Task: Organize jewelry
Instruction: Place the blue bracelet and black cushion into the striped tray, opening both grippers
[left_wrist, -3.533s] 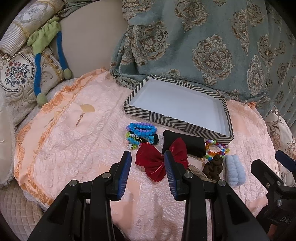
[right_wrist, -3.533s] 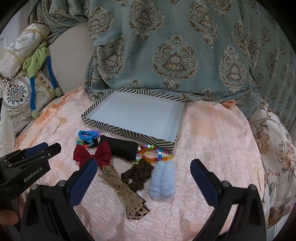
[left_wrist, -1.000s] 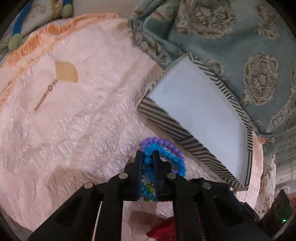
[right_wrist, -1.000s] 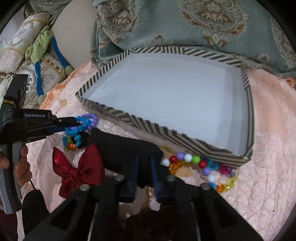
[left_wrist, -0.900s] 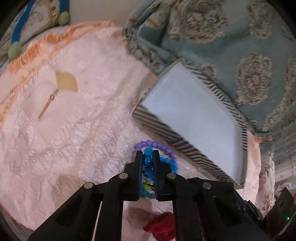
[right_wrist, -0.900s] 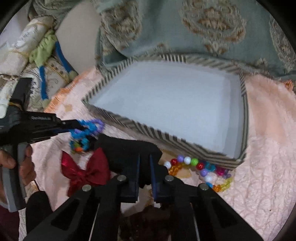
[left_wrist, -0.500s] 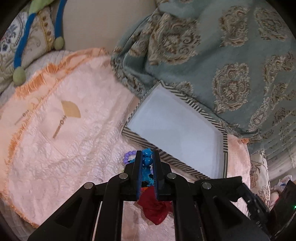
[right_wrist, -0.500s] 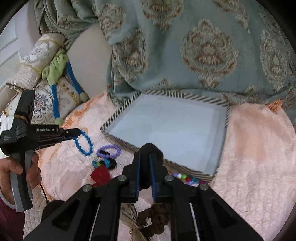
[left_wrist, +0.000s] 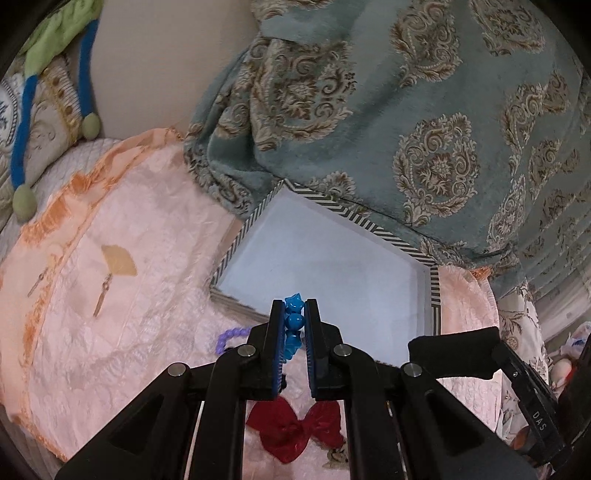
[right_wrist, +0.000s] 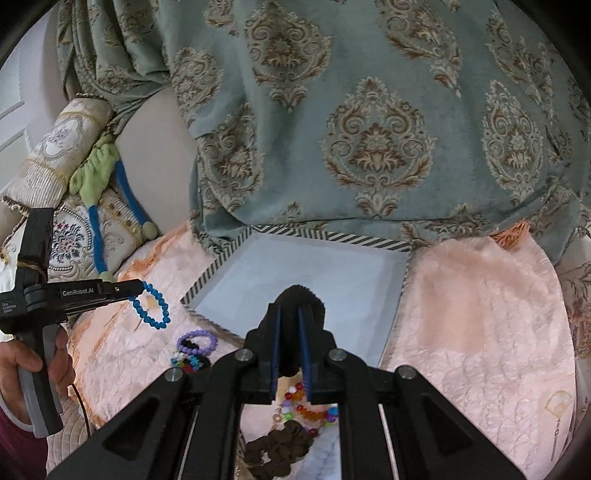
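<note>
My L tool (left_wrist: 295, 325) pinches blue bead bracelet (right_wrist: 151, 306); R tool (right_wrist: 289, 325) clamps black pouch (left_wrist: 454, 354), both above striped tray (right_wrist: 325, 236). R view only: bracelet's hanging loop, my hand (right_wrist: 37, 365). L view only: red bow (left_wrist: 295, 428).

Both grippers were up off the bed and tilted downward. The left gripper (left_wrist: 295, 321) was clamped on a blue bracelet (right_wrist: 151, 306), gripped at its handle by a bare hand (right_wrist: 35, 363). The right gripper (right_wrist: 290, 336) was pinched on a black pouch (right_wrist: 301, 297).
</note>
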